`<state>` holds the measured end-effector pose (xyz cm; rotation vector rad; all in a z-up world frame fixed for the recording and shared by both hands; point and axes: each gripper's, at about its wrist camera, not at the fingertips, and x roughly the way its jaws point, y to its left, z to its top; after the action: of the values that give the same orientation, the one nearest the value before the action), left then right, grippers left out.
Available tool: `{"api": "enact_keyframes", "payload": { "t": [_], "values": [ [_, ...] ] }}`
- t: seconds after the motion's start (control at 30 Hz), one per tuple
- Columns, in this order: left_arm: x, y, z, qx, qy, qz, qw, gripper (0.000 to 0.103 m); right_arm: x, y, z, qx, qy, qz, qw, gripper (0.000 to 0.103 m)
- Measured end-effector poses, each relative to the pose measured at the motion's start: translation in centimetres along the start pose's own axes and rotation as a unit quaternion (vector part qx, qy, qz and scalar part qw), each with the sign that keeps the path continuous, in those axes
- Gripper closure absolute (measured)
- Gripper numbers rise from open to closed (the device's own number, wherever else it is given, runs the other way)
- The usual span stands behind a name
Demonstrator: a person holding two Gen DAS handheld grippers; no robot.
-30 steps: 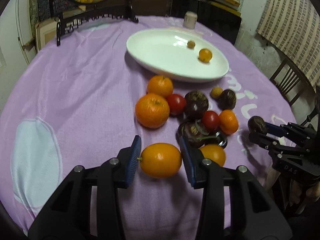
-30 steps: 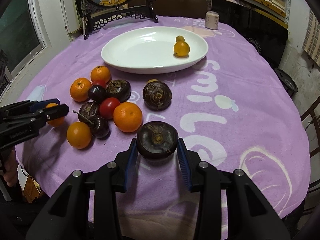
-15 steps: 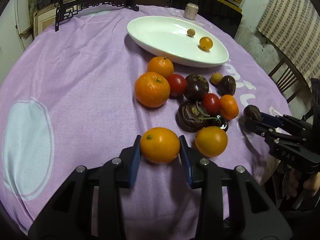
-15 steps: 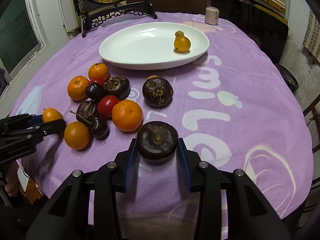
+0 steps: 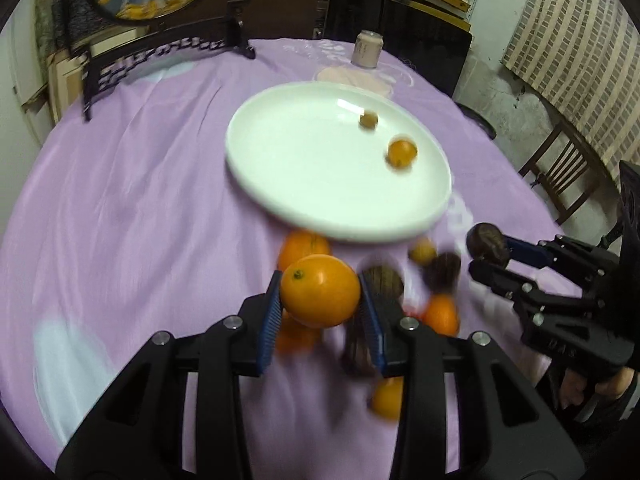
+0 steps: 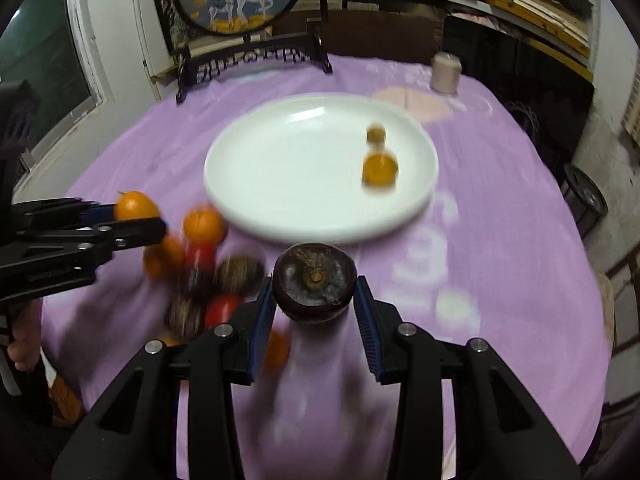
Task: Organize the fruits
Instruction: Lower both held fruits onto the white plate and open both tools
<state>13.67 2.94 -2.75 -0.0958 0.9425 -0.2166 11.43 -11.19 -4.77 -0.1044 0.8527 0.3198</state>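
My left gripper [image 5: 320, 294] is clamped on an orange [image 5: 320, 291], held above the table. My right gripper [image 6: 315, 298] is clamped on a dark round fruit [image 6: 315, 282], also raised, both pointing forward, side by side.

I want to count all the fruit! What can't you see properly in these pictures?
- Fruit pile, left wrist view: motion-blurred and partly behind the left claw and its orange; no exact count.
- Fruit pile, right wrist view: blurred, some hidden under the right claw and its dark fruit.
- Small brown fruit on the plate: too blurred to name.
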Motion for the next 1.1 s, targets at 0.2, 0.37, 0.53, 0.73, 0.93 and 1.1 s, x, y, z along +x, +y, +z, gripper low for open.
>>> {"api": "enact_keyframes", "payload": {
  "t": [0.2, 0.37, 0.53, 0.73, 0.93, 1.1],
  "values": [
    [7.0, 1.4, 10.6, -0.024, 0.018, 0.035, 0.9989, 0.065, 5.7, -2.5, 8.9, -0.003, -0.003, -0.028, 1.000, 0.063],
    [11.9, 2.6, 13.7, -0.050, 0.045, 0.038, 0.9970, 0.065, 9.7, -3.7, 10.8, 0.005, 0.008, -0.034, 0.999, 0.063],
    [13.3, 2.6, 14.1, -0.044, 0.046, 0.026, 0.9976, 0.065, 11.4, -4.0, 10.7, 0.001, 0.019, -0.029, 0.999, 0.063],
    [11.1, 2.5, 13.8, -0.045, 0.024, 0.007, 0.9987, 0.031, 10.9, -5.1, 10.6, 0.023, -0.002, -0.047, 0.999, 0.044],
    [3.8, 2.6, 11.6, -0.051, -0.035, 0.019, 0.9979, 0.019, 5.3, -5.4, 8.4, 0.042, -0.019, -0.045, 0.998, 0.044],
    [-1.1, 2.2, 4.6, -0.033, -0.085, 0.082, 0.9924, 0.002, -0.1, -4.2, 1.7, 0.049, -0.031, -0.035, 0.998, 0.032]
  ]
}}
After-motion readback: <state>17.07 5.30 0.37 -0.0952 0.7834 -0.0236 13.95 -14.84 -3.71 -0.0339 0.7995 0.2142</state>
